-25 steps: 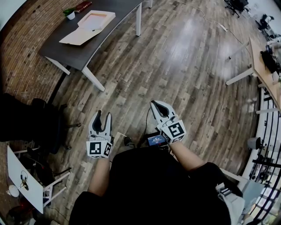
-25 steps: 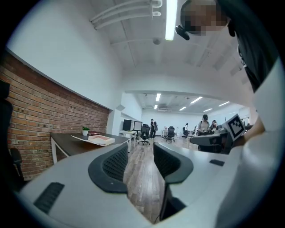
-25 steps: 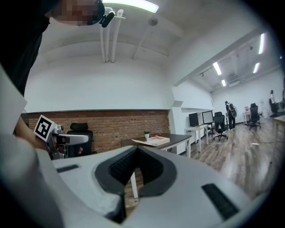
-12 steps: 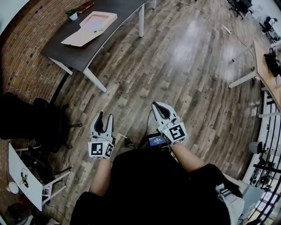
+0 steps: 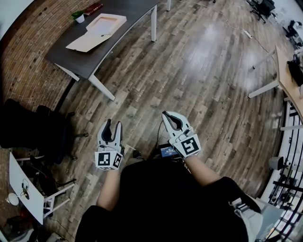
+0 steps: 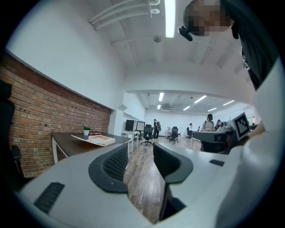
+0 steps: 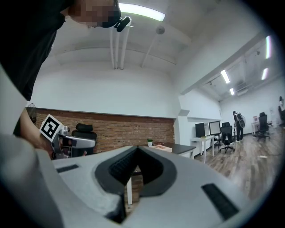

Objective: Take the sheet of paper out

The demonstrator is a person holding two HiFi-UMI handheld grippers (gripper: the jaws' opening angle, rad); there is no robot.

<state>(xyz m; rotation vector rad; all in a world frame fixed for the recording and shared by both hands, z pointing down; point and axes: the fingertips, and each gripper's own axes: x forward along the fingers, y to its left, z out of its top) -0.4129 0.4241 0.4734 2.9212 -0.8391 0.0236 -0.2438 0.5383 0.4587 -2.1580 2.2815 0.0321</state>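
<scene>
A shallow open cardboard box point(image 5: 106, 23) lies on a dark table point(image 5: 71, 56) at the far upper left, with a cream sheet or flap point(image 5: 87, 41) spread out beside it. The same box point(image 6: 99, 139) shows far off in the left gripper view, and again as box point(image 7: 162, 148) in the right gripper view. Both grippers hang over the wooden floor close to my body, far from the table. My left gripper point(image 5: 111, 125) is open, with a narrow gap and nothing in it. My right gripper point(image 5: 166, 115) is shut and empty, its tips touching.
A small potted plant point(image 5: 77, 16) and a red book point(image 5: 93, 8) stand at the table's far end. A black office chair point(image 5: 28, 127) and a white stand point(image 5: 23, 189) are at my left. More desks point(image 5: 289, 75) line the right side. Wooden floor lies between me and the table.
The table has slid a little to the right in the head view. Both grippers keep almost the same pose and state.
</scene>
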